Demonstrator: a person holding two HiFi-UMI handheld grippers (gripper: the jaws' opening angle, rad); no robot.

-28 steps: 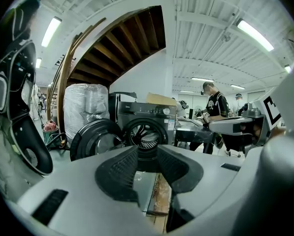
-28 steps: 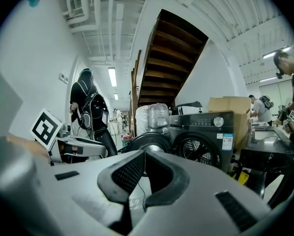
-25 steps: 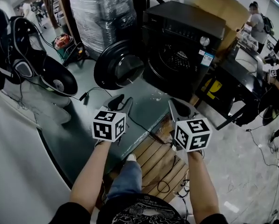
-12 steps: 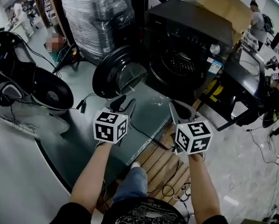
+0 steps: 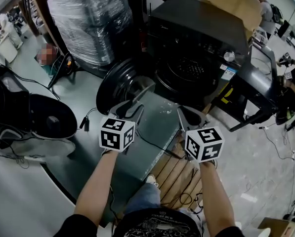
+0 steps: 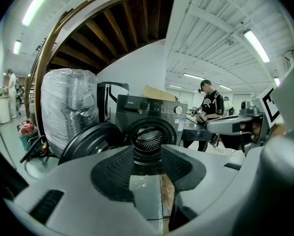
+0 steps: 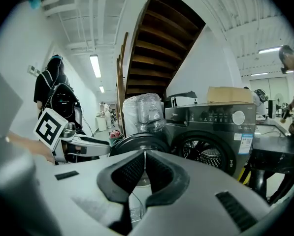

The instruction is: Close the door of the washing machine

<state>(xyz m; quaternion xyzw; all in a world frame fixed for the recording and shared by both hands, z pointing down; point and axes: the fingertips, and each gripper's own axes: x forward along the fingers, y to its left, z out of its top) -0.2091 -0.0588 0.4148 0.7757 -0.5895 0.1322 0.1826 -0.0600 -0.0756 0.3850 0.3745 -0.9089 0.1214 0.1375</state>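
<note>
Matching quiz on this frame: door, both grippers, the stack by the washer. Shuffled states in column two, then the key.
1. door
2. left gripper
3. right gripper
4. stack

A. jaws together
B. wrapped in clear film
C. swung open
D. jaws apart, nothing between them

Pairs: 1-C, 2-D, 3-A, 4-B.
Note: the left gripper's jaws have just been opening.

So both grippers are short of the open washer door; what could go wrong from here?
1. The fingers of the left gripper have just been opening, nothing between them; they may slip off the rounded rim of the door rather than push it.
2. The shut right gripper faces the drum opening and could be caught as the door swings in.
3. A cable and a pallet lie by the person's feet: a trip risk.
</note>
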